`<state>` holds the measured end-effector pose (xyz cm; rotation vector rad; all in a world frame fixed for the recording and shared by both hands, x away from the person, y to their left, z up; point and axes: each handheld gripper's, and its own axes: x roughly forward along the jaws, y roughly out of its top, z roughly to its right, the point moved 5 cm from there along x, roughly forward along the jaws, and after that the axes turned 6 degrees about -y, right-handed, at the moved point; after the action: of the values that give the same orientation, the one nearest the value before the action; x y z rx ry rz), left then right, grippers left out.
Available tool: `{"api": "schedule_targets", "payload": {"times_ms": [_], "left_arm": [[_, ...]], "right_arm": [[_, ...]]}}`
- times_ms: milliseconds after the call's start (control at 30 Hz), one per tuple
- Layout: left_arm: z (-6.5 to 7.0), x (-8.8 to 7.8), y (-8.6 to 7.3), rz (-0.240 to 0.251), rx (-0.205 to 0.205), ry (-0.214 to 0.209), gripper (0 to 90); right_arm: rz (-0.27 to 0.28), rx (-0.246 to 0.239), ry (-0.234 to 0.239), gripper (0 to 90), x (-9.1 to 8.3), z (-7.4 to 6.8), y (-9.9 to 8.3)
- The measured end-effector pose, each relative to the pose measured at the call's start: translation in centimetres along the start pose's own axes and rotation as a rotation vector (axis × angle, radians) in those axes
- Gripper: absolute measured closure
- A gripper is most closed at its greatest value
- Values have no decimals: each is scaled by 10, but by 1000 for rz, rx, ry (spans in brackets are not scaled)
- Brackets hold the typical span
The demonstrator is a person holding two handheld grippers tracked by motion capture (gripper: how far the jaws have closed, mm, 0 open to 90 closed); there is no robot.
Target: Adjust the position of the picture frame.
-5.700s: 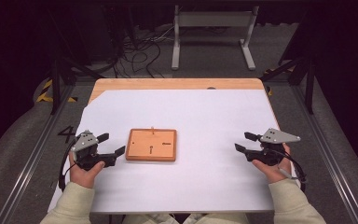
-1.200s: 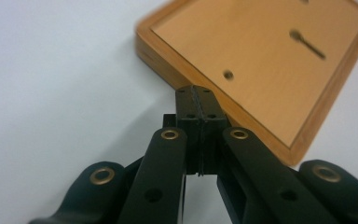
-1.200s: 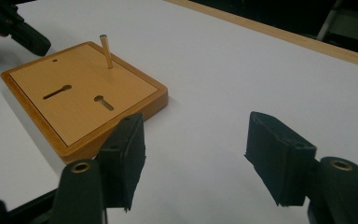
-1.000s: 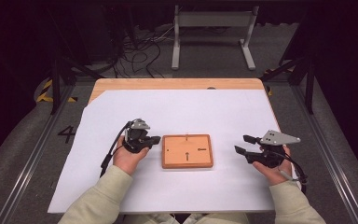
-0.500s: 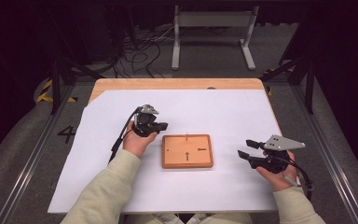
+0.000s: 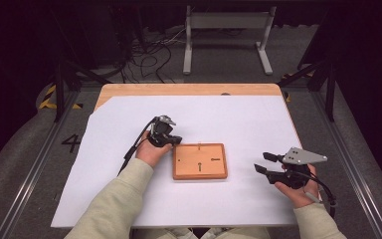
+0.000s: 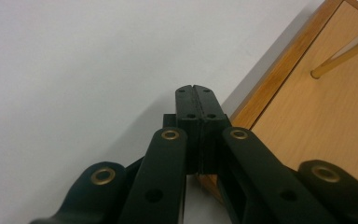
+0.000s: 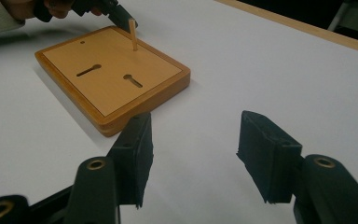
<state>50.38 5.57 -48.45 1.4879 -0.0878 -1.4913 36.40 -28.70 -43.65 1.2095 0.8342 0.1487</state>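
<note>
A flat wooden board [image 6: 199,161] with two keyhole slots lies on the white sheet at mid-table. A thin wooden peg [image 6: 199,146] stands upright near its far edge. My left gripper [image 6: 175,141] is shut with nothing in it, its tips just off the board's far-left corner. In the left gripper view the shut jaws [image 7: 196,93] hover beside the board's rim [image 7: 261,93], with the peg [image 7: 342,56] beyond. My right gripper [image 6: 261,162] rests open to the right of the board, pointing at it. Its jaws [image 8: 193,154] stand apart over bare sheet, short of the board [image 8: 116,79].
The white sheet [image 6: 238,119] covers a wooden table whose far edge [image 6: 189,89] shows. Dark floor with cables and a metal stand [image 6: 226,30] lies beyond. Rails run along both sides of the table.
The board sits farther right than at the earliest frame. Over the last second my left gripper moved away and rightward to the board's far-left corner. My right hand slid slightly nearer.
</note>
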Motion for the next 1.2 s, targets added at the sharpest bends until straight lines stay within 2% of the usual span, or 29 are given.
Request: {"api": "schedule_targets", "payload": {"times_ms": [67,133,200,233,333,633,767,867,900,933,967,1100,1200], "left_arm": [[1,-2,-2,-5,-11,-1,900],[3,-2,-3,-17,-5,-3,900],[7,1,-8,-54,-3,-28,900],[9,1,-9,-54,10,-28,900],[19,-6,-18,-97,23,-49,900],[42,-25,-46,-156,44,-94,900],[54,-31,-57,-174,65,-110,900],[57,-35,-60,-161,61,-117,900],[58,-38,-60,-137,56,-102,900],[59,-45,-60,-90,66,-79,900],[59,-45,-60,-90,66,-79,900],[63,-57,-64,-55,84,-70,900],[65,-66,-67,-26,94,-68,900]], "right_arm": [[0,-6,4,452,0,-1,1],[2,-7,10,451,1,-2,1],[5,-8,12,451,1,-2,2],[6,-6,15,450,1,-2,3],[4,-11,22,451,1,-4,3],[-3,-31,45,474,5,-9,7],[-20,-44,64,528,8,-14,7],[-37,-55,81,600,11,-18,7],[-46,-65,89,644,12,-19,7],[-66,-80,110,735,14,-23,7],[-66,-80,110,735,14,-23,7],[-103,-115,161,900,17,-31,8],[-128,-134,185,900,21,-37,8]]}}
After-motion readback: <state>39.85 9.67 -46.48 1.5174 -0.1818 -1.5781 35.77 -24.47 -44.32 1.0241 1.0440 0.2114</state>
